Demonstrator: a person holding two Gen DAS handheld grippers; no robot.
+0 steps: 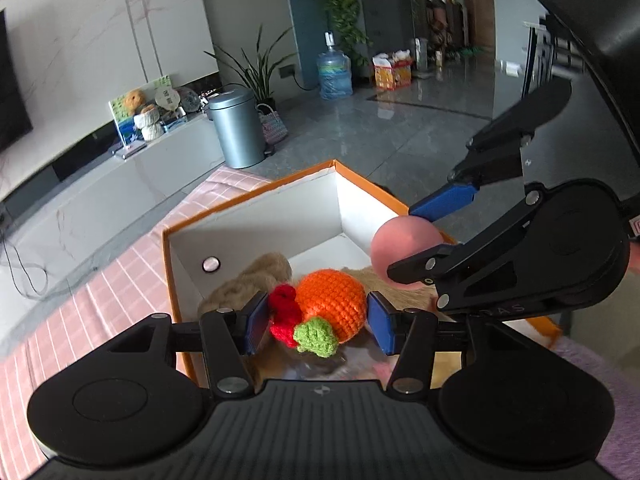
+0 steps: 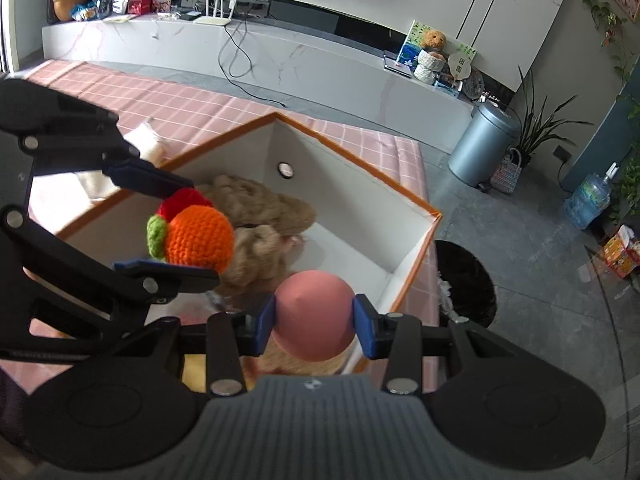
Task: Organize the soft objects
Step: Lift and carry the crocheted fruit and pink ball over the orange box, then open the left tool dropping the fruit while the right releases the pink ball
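A crochet toy [image 1: 334,306], orange with red and green parts, sits between the blue pads of my left gripper [image 1: 318,320], which is shut on it. It hangs over the white box with an orange rim [image 1: 260,232]. My right gripper [image 2: 316,326] is shut on a pink ball [image 2: 314,312], low over the near right side of the box [image 2: 340,184]. Each view shows the other gripper: the right gripper [image 1: 404,242] with the ball [image 1: 400,240], the left gripper [image 2: 188,228] with the toy [image 2: 198,236]. A beige plush toy [image 2: 260,200] lies inside the box.
The box stands on a pink checked tablecloth [image 2: 160,100]. A white soft object [image 2: 148,140] lies on the cloth beyond the box's left wall. A black bin [image 2: 468,280] stands by the table's right edge. A grey pedal bin [image 2: 484,140] stands on the floor beyond.
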